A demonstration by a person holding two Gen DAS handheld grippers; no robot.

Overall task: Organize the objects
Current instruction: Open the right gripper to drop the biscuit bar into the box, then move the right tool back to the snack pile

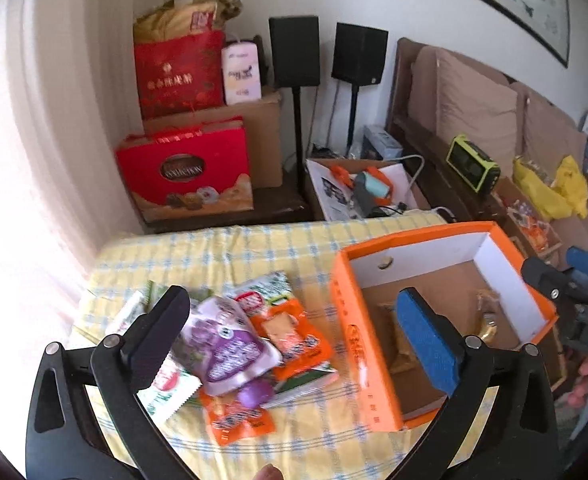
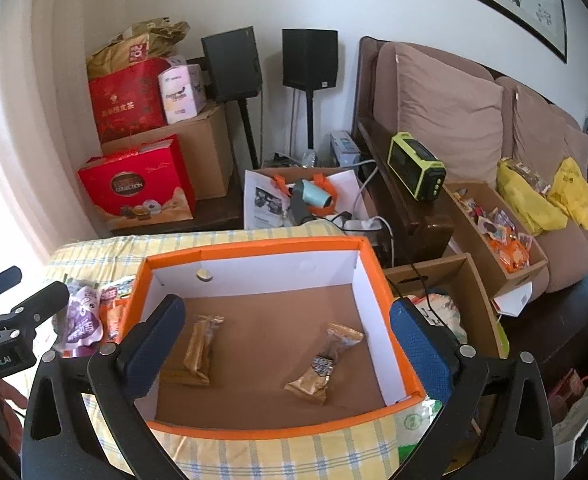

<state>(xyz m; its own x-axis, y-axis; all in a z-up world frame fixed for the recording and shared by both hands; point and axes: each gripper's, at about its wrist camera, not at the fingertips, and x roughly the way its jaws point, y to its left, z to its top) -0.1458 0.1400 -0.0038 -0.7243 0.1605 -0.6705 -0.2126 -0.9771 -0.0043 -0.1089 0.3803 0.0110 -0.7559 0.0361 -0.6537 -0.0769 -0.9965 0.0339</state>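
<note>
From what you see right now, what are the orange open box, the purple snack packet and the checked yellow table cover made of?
Orange open box: probably cardboard, with a matte brown floor, white inner walls and folded edges.
Purple snack packet: seemingly plastic film, glossy and printed.
Checked yellow table cover: likely woven cloth, matte, slightly wrinkled.

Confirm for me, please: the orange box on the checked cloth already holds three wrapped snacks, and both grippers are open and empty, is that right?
Not quite. The orange box holds two wrapped snacks, not three: one on the left and one on the right, as the right wrist view shows. The rest stands: the box sits on the checked cloth, and the left gripper and right gripper are open and empty.
</note>
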